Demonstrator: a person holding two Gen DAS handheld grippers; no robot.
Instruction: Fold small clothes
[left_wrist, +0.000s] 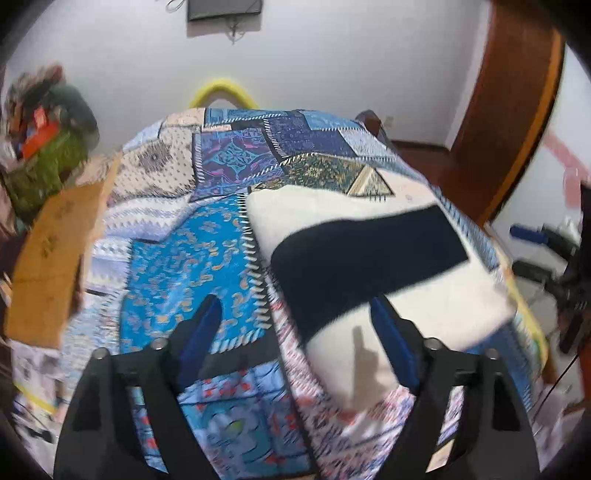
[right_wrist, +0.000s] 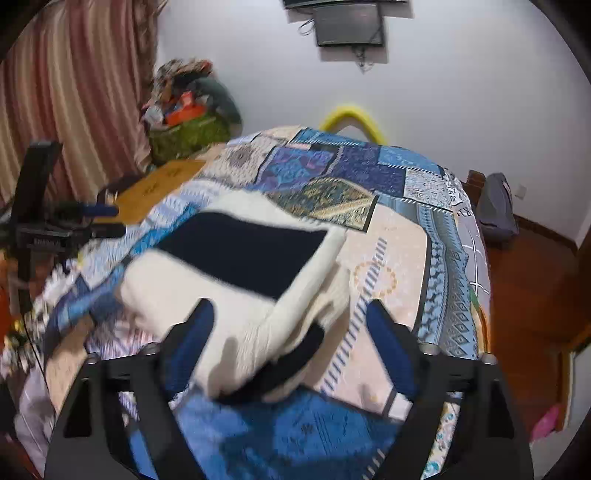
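Note:
A white knitted garment with a broad dark navy band (left_wrist: 369, 254) lies folded on the patchwork bedspread (left_wrist: 192, 258), right of centre in the left wrist view. It also shows in the right wrist view (right_wrist: 236, 295), with a folded sleeve and dark cuff near the front. My left gripper (left_wrist: 295, 310) is open above the bed, its right finger over the garment's near white edge. My right gripper (right_wrist: 288, 314) is open, its fingers on either side of the garment's near corner, holding nothing.
A brown board (left_wrist: 48, 258) lies along the bed's left side. A pile of bags and clothes (right_wrist: 184, 114) stands in the far corner by a curtain (right_wrist: 74, 92). A yellow hoop (right_wrist: 351, 118) rises behind the bed. A tripod stand (left_wrist: 569, 266) stands at the right.

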